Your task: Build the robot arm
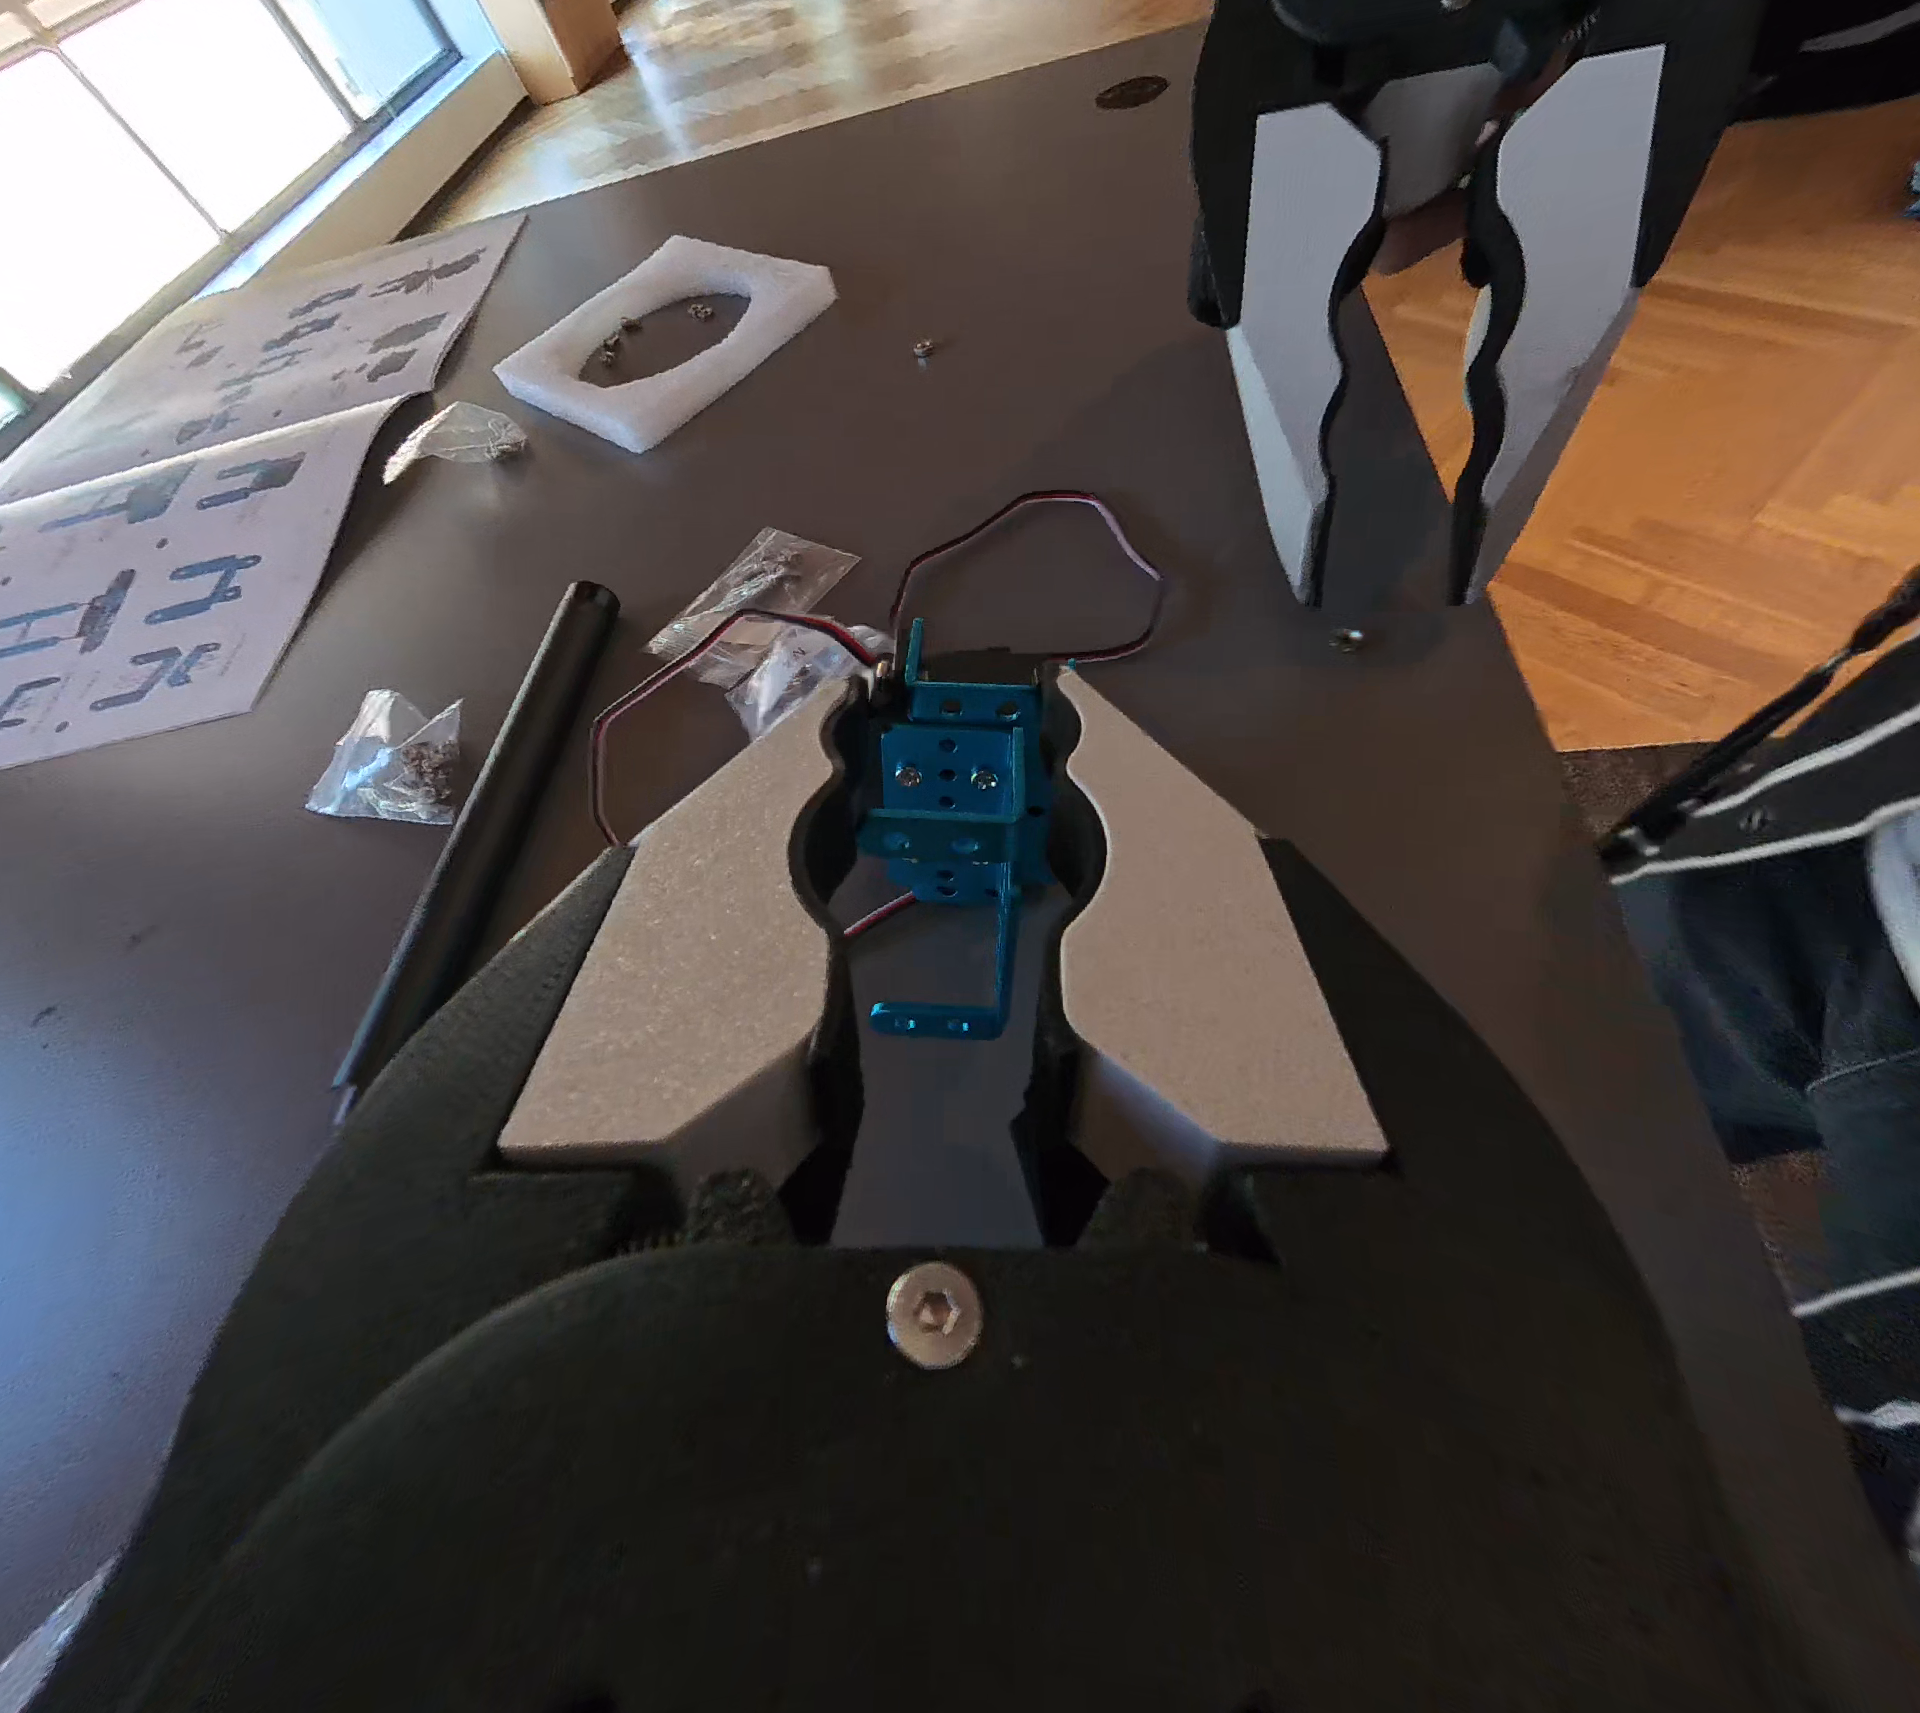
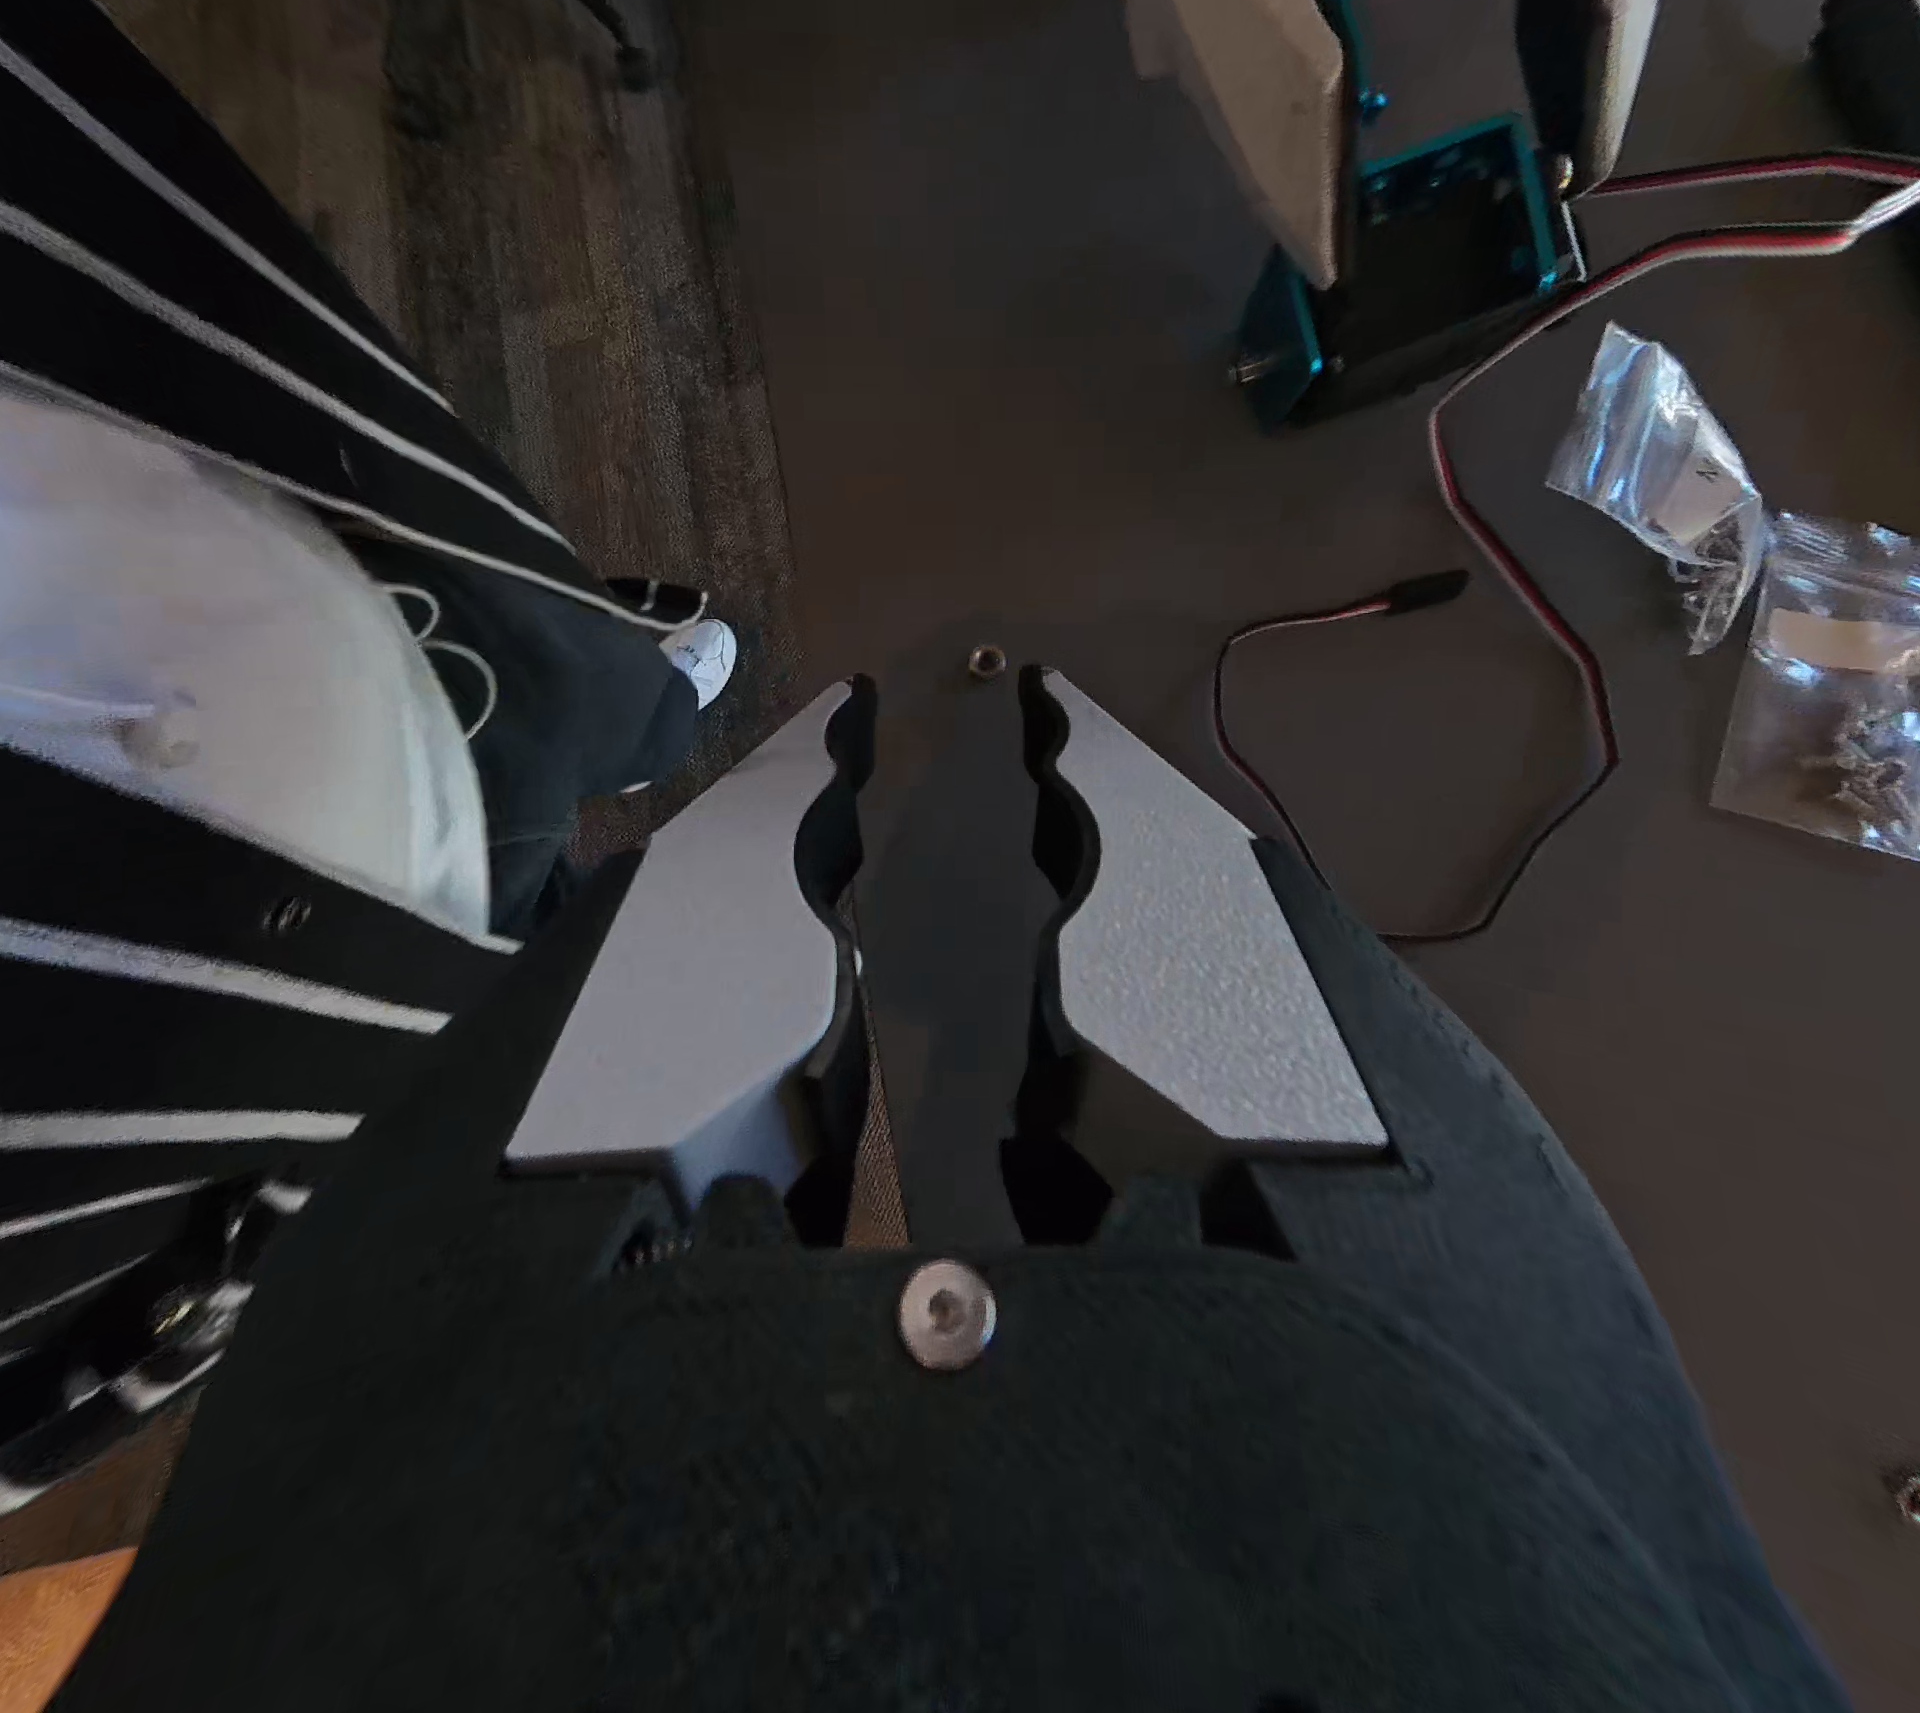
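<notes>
the left tool point(image 1: 954, 687) is closed around a blue bracket assembly point(image 1: 951, 816) that stands on the dark worktop point(image 1: 1039, 292) away from its edges, so the part is kept steady. the right tool point(image 2: 948, 676) hangs open and empty just above a small nut point(image 2: 981, 658), near the worktop edge on the person's side. the lower part of the assembly is hidden behind the tool fingers, and the contents of the plastic bags point(image 1: 390, 759) are too small to tell.

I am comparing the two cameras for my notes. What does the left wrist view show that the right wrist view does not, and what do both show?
Only the left wrist view: a white foam frame, printed sheets and windows.

Only the right wrist view: a black connector ending a wire, and a white shoe on the floor.

Both: the left hand-held gripper shut on the blue bracket assembly, the open right hand-held gripper above a small nut, and plastic bags.
</notes>
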`<state>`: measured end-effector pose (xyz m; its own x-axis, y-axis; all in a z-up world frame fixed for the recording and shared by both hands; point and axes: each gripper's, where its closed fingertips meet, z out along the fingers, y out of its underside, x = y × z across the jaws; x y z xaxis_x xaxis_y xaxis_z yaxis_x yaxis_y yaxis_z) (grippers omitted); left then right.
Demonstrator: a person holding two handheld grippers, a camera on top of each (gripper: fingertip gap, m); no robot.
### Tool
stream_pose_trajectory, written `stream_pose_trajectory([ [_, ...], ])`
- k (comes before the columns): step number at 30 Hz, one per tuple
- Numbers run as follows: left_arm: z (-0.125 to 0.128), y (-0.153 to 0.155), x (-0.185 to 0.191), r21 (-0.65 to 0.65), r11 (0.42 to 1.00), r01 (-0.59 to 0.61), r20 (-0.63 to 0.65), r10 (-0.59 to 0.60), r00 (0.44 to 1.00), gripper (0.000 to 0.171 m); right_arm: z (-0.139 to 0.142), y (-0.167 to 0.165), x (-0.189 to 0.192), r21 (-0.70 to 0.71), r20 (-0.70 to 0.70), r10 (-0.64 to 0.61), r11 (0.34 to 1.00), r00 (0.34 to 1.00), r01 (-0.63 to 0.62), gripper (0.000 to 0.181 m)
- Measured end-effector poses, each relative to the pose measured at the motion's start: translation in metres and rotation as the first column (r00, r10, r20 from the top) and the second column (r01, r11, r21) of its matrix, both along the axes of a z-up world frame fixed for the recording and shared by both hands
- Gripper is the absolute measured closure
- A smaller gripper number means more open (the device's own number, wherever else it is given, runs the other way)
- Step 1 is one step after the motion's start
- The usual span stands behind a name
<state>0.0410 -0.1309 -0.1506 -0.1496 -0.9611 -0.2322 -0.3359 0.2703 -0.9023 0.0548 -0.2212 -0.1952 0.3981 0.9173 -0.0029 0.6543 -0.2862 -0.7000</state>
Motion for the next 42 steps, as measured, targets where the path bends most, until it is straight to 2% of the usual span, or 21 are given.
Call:
stream_pose_trajectory([
  [5,0.0,0.017,-0.001,0.006,0.999,-0.039,0.002,0.039,0.999,0.141,0.016,0.012,0.008,0.019,-0.09,0.015,1.0,0.996,-0.013,0.151],
  [10,0.0,0.018,-0.002,-0.009,1.0,-0.026,-0.003,0.026,1.0,0.139,0.037,0.034,0.014,0.055,-0.211,-0.003,0.998,0.977,0.015,0.142],
  [12,0.0,0.021,-0.001,-0.023,0.999,-0.031,-0.011,0.031,0.999,0.123,0.035,0.03,0.012,0.068,-0.228,0.002,0.998,0.974,0.014,0.142],
  [14,-0.001,0.022,0.0,-0.043,0.999,-0.014,-0.045,0.012,0.999,0.109,0.029,0.027,0.013,0.141,-0.187,0.001,0.99,0.982,0.026,0.147],
  [16,-0.001,0.018,0.003,-0.051,0.999,0.016,-0.056,-0.019,0.998,0.106,0.023,0.023,0.014,0.182,-0.138,-0.009,0.983,0.99,0.034,0.151],
  [19,-0.009,0.014,0.002,0.021,1.0,0.021,-0.068,-0.019,0.998,0.109,0.022,0.022,0.012,0.223,-0.088,-0.018,0.974,0.996,0.037,0.156],
  [22,-0.013,0.018,0.002,0.109,0.994,-0.011,-0.068,0.019,0.997,0.113,0.04,0.042,0.007,0.292,-0.12,-0.045,0.953,0.992,0.078,0.164],
  [24,-0.012,0.019,0.004,0.124,0.992,-0.025,-0.048,0.031,0.998,0.118,0.036,0.055,0.002,0.221,-0.127,-0.05,0.972,0.991,0.077,0.155],
  [28,-0.019,0.024,0.002,0.218,0.975,-0.035,-0.067,0.051,0.996,0.125,0.037,0.082,-0.009,0.264,-0.144,-0.021,0.963,0.989,0.059,0.146],
  [31,-0.019,0.025,0.002,0.213,0.976,-0.036,-0.07,0.052,0.996,0.125,0.028,0.09,-0.012,0.231,-0.148,-0.037,0.97,0.988,0.071,0.144],
  [36,-0.019,0.024,0.003,0.224,0.974,-0.038,-0.067,0.054,0.996,0.125,0.02,0.097,-0.021,0.245,-0.154,0.01,0.969,0.988,0.028,0.145],
  [42,-0.018,0.021,0.003,0.243,0.969,-0.034,-0.057,0.049,0.997,0.126,0.022,0.097,-0.021,0.258,-0.171,0.033,0.966,0.985,0.013,0.151],
])
